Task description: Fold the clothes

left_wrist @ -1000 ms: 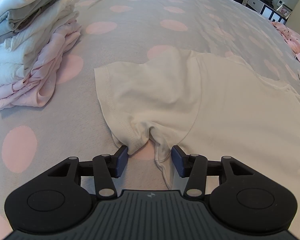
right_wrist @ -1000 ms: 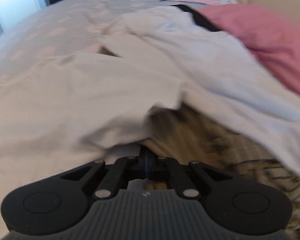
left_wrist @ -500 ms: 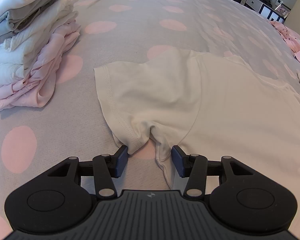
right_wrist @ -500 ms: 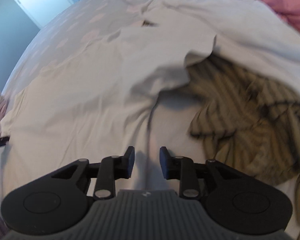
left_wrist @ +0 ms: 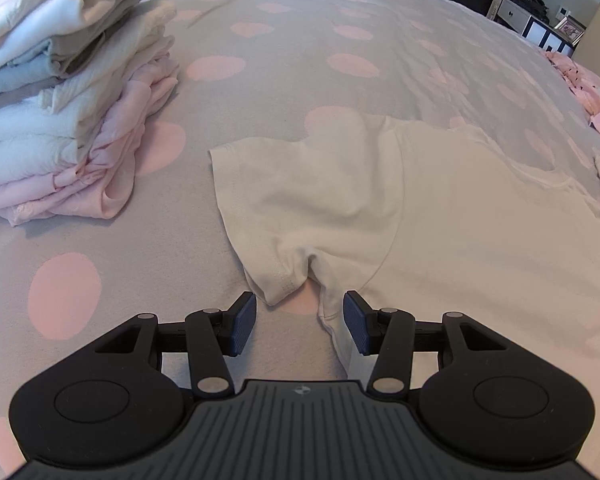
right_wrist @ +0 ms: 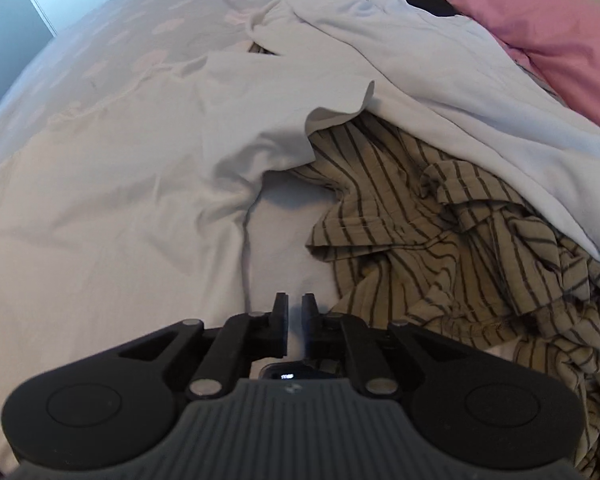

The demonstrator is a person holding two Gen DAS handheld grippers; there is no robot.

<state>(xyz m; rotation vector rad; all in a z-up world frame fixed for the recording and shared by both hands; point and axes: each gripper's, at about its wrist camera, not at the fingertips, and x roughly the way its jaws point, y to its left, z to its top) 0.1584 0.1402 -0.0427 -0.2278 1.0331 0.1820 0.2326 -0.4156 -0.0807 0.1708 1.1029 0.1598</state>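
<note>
A white T-shirt [left_wrist: 440, 208] lies spread flat on the grey bedspread [left_wrist: 292, 60] with pink dots. My left gripper [left_wrist: 300, 318] stands open just short of the shirt's armpit, where sleeve meets side seam. Its right pad [left_wrist: 356, 326] rests over the side hem and the left pad lies on bare bedspread. In the right wrist view the same shirt [right_wrist: 120, 200] fills the left half, its other sleeve rumpled. My right gripper [right_wrist: 295, 302] hovers over the shirt's edge. Its jaws are closing to a narrow gap with nothing between them.
A stack of folded clothes [left_wrist: 60, 120], white, beige and pink, stands at the left. Beside the right gripper lies a crumpled striped garment [right_wrist: 440, 248], partly under another white garment [right_wrist: 420, 64] and a pink cloth [right_wrist: 560, 32]. Pink clothes [left_wrist: 580, 80] lie far right.
The right gripper, shut under the shirt's sleeve a second ago, opened, drew back from the cloth, and has narrowed again. The sleeve has dropped onto the bed. The left gripper has not moved.
</note>
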